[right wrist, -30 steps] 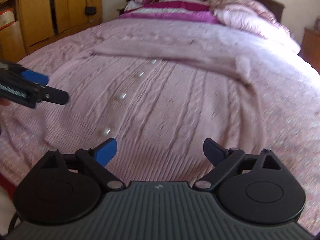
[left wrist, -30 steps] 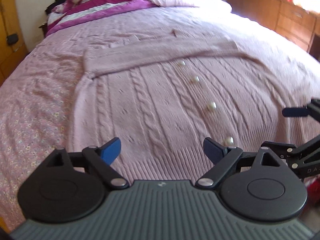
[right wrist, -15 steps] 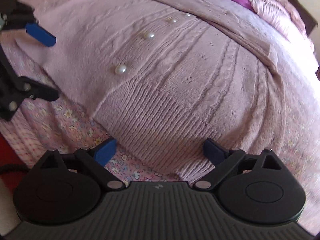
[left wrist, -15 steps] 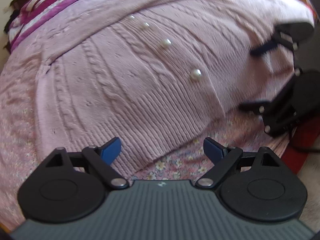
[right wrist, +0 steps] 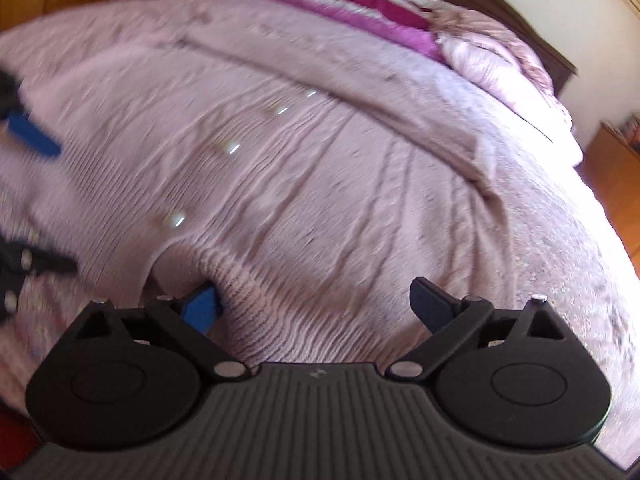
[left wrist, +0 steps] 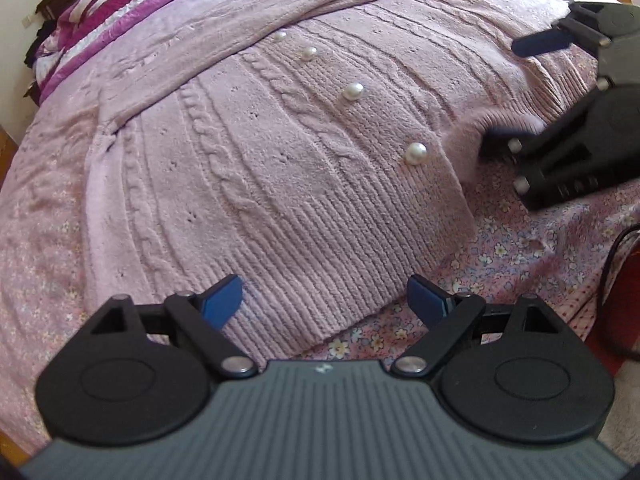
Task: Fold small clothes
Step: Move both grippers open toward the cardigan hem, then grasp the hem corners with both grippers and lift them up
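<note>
Item: pale pink cable-knit cardigan with pearl buttons (left wrist: 280, 168), flat on the floral bedspread (left wrist: 512, 248). Your left gripper (left wrist: 324, 300) gapes empty over its hem; your right gripper (right wrist: 316, 304), wide, straddles the hem, ready to lift.

Pink cable-knit cardigan (left wrist: 256, 168) flat on bed

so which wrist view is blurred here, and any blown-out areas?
Right wrist view: heavy motion blur, pearl buttons smeared into streaks, bedspread overexposed at right. Left wrist view: sharp on the pink cardigan, only the right gripper slightly soft; fisheye bends both.
</note>
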Action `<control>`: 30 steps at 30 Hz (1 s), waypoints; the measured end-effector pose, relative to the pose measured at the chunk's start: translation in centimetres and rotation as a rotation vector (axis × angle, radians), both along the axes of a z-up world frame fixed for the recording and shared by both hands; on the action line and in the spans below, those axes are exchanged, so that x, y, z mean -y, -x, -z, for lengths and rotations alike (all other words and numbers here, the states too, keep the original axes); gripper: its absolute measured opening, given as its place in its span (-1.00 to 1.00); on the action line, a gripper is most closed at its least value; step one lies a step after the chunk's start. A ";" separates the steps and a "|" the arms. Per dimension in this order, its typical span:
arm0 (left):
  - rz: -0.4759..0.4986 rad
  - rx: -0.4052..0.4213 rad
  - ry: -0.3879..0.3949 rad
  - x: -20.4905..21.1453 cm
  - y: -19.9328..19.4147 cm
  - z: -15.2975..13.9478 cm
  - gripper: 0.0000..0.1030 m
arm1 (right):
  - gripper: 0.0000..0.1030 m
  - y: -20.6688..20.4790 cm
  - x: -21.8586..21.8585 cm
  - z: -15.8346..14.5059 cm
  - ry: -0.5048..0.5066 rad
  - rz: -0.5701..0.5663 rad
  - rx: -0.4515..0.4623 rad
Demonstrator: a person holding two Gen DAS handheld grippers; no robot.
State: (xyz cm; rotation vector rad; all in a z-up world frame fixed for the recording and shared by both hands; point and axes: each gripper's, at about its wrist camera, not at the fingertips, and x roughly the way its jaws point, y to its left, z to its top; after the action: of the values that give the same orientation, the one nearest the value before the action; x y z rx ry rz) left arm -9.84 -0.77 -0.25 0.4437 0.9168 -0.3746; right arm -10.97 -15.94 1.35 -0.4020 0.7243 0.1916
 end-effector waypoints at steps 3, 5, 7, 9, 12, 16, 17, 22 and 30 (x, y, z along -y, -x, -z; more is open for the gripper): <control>0.035 -0.001 0.004 0.6 0.2 -0.1 0.76 | 0.93 -0.5 0.4 -0.5 -0.042 0.034 0.006; 0.049 0.006 -0.009 1.0 0.3 0.0 0.76 | 0.93 -0.7 0.5 -0.7 -0.060 0.046 0.008; 0.034 0.028 -0.040 1.3 0.0 0.1 0.76 | 0.93 -0.6 0.6 -1.0 -0.063 0.053 0.023; 0.001 0.051 -0.063 1.1 -0.5 0.2 0.76 | 0.93 -0.7 0.5 -1.2 -0.072 0.060 0.041; -0.039 0.076 -0.054 0.4 -1.4 -0.1 0.76 | 0.94 -0.8 0.5 -1.0 -0.096 0.057 0.035; -0.069 0.110 -0.025 -0.1 -1.8 -0.5 0.76 | 0.95 -1.3 0.4 0.0 -0.110 0.045 -0.034; -0.073 0.113 -0.019 -0.1 -1.8 -0.5 0.76 | 0.95 -1.3 0.3 0.3 -0.110 0.039 -0.050; -0.099 0.114 0.016 -0.1 -1.7 0.0 0.74 | 1.00 -1.2 -0.6 1.8 -0.064 0.019 -0.075; -0.098 0.214 0.006 0.7 -1.0 -0.3 0.56 | 0.88 -0.6 -0.6 1.5 -0.066 -0.002 -0.016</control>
State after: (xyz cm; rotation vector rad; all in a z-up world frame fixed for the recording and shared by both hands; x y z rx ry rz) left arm -8.88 -1.47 0.04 0.4228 0.7255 -0.2350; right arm -10.37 -15.35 -0.17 -0.3387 0.7312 0.2207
